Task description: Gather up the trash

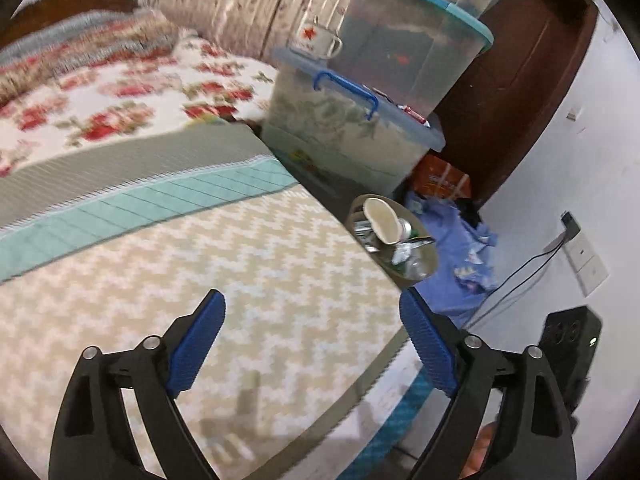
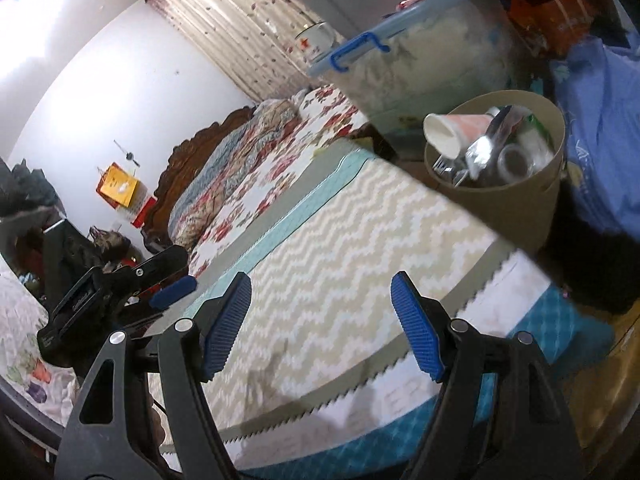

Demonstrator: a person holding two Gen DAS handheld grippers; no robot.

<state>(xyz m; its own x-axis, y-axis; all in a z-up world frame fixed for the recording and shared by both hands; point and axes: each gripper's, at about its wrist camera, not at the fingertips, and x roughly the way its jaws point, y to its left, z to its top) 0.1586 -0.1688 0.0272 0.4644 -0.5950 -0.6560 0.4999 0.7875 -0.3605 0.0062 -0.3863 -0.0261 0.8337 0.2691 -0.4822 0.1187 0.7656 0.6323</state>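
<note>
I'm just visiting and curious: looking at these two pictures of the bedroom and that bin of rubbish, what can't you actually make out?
- Trash bin bottom contents: both views, hidden under the paper cup and wrappers.
- Bin's base: left wrist view, hidden behind the bed edge.
- Mug print: blurred, small.
- Floor beside the bed: mostly covered by blue cloth.
- Both grippers, left gripper and right gripper: bodies cut off by the lower edge.

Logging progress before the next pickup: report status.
Left gripper open, empty. Right gripper open, empty. Trash bin beside bed, paper cup on top. Nothing in the way.

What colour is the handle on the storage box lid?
Blue; the handle shows best in the right wrist view.
</note>
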